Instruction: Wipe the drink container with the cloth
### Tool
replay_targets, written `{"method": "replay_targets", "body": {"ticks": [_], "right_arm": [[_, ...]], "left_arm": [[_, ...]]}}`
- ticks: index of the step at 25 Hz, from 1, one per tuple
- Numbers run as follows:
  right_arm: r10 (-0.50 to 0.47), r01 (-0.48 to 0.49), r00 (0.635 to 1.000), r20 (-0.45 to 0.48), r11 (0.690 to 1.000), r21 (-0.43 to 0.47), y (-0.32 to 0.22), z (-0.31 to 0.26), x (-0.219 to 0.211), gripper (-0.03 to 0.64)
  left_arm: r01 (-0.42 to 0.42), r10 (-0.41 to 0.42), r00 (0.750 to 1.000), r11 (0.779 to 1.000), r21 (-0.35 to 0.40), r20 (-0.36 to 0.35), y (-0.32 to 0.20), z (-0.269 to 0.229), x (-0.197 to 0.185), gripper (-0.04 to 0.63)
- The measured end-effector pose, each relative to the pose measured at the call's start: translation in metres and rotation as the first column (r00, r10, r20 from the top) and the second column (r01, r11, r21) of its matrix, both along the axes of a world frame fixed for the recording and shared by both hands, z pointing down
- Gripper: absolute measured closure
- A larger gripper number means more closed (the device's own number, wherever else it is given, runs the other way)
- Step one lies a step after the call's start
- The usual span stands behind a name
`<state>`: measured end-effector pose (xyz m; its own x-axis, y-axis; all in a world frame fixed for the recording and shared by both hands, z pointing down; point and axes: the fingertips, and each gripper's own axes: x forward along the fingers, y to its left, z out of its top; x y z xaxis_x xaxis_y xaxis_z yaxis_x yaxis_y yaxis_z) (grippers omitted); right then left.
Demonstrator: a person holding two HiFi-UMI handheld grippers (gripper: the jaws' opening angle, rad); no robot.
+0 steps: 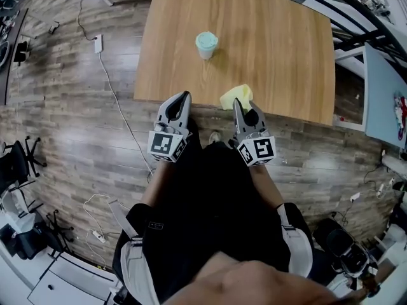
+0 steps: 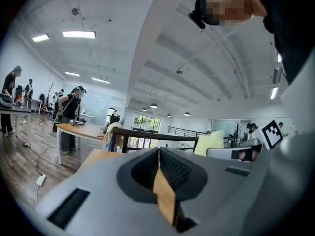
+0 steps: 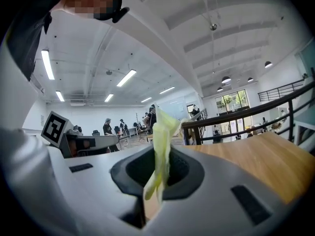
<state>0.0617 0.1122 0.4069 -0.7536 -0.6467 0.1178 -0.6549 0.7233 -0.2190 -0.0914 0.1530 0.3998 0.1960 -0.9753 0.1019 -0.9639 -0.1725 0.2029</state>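
Observation:
A mint-green lidded drink cup [image 1: 206,44] stands upright on the wooden table [image 1: 280,56], toward the far middle. A yellow cloth [image 1: 235,96] hangs at the table's near edge, pinched in my right gripper [image 1: 237,107]. In the right gripper view the jaws [image 3: 158,154] are shut on the cloth [image 3: 161,132], which sticks up between them. My left gripper [image 1: 182,101] is held just left of it at the table's near edge, well short of the cup. In the left gripper view its jaws [image 2: 159,156] are shut with nothing held, and the cloth [image 2: 209,142] shows to the right.
Cables and a power strip [image 1: 98,43] lie on the wood floor left of the table. Office chairs [image 1: 19,161] stand at the far left. A dark metal railing [image 1: 356,18] and a blue board [image 1: 381,94] border the table's right side. People stand far off [image 2: 69,117].

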Motion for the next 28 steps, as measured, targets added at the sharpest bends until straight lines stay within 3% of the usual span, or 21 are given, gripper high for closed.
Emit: {"method": "replay_targets", "body": {"ticks": [7, 13, 22, 28], "right_arm": [[0.083, -0.083, 0.997, -0.008, 0.996, -0.04, -0.036, 0.013, -0.033, 0.572], [0.174, -0.176, 0.984, -0.032, 0.981, -0.079, -0.06, 0.03, -0.056, 0.573], [0.334, -0.339, 0.94, -0.069, 0.935, -0.107, -0.064, 0.045, -0.071, 0.572], [0.384, -0.388, 0.921, -0.062, 0.918, -0.077, -0.066, 0.043, -0.086, 0.572]], "left_arm": [[-0.082, 0.082, 0.997, 0.996, -0.034, -0.013, -0.051, 0.016, -0.032, 0.571], [-0.188, 0.188, 0.982, 0.98, -0.068, -0.008, -0.095, 0.033, -0.049, 0.571], [-0.365, 0.363, 0.931, 0.925, -0.108, -0.037, -0.131, 0.06, -0.053, 0.571], [-0.437, 0.436, 0.899, 0.892, -0.117, -0.035, -0.15, 0.082, -0.055, 0.571]]}}
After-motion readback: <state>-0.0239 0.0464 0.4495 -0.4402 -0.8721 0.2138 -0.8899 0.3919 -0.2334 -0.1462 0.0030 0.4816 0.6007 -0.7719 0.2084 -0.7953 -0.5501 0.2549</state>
